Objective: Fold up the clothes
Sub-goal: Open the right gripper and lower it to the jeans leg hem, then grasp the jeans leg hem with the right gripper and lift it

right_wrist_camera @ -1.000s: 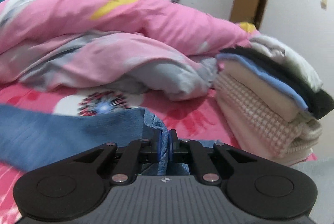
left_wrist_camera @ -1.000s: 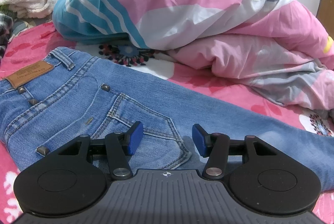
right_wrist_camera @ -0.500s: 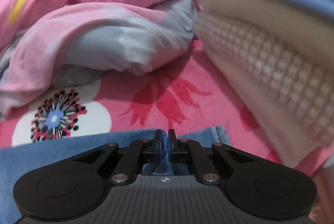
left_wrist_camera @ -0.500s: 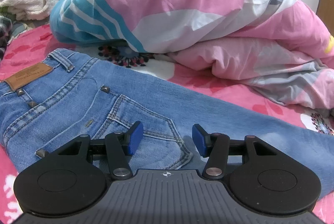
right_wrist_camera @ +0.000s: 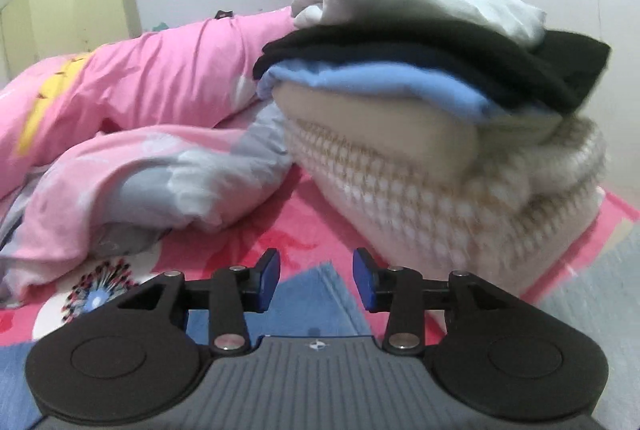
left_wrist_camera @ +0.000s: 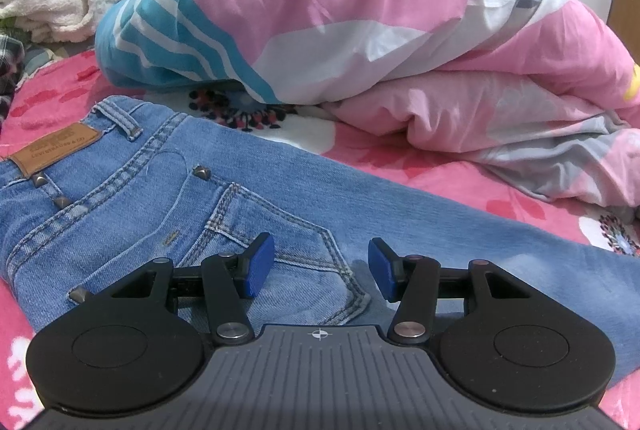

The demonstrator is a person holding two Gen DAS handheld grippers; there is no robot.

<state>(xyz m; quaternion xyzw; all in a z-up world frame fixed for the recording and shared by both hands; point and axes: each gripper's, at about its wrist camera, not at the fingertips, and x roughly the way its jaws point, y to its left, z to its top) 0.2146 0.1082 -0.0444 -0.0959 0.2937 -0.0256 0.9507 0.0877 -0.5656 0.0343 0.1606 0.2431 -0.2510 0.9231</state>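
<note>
over the jeans [left_wrist_camera: 280,189], left gripper [left_wrist_camera: 321,266] gapes empty; right gripper [right_wrist_camera: 316,280] just opened, nothing pinched.

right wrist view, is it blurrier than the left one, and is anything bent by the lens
Yes: in the right wrist view the folded stack is smeared by motion; the left wrist view shows the jeans with crisp stitching. Both are fisheye, with dark corners.

The right gripper [right_wrist_camera: 316,280], clamped on the hem of the jeans leg [right_wrist_camera: 316,304] a second ago, has just been opening; its blue pads now stand apart, pressing on nothing, and the denim lies flat on the bed [right_wrist_camera: 296,230] below them. Its view has swung toward the stack of folded clothes [right_wrist_camera: 440,133], now upright and filling the right side.
</note>
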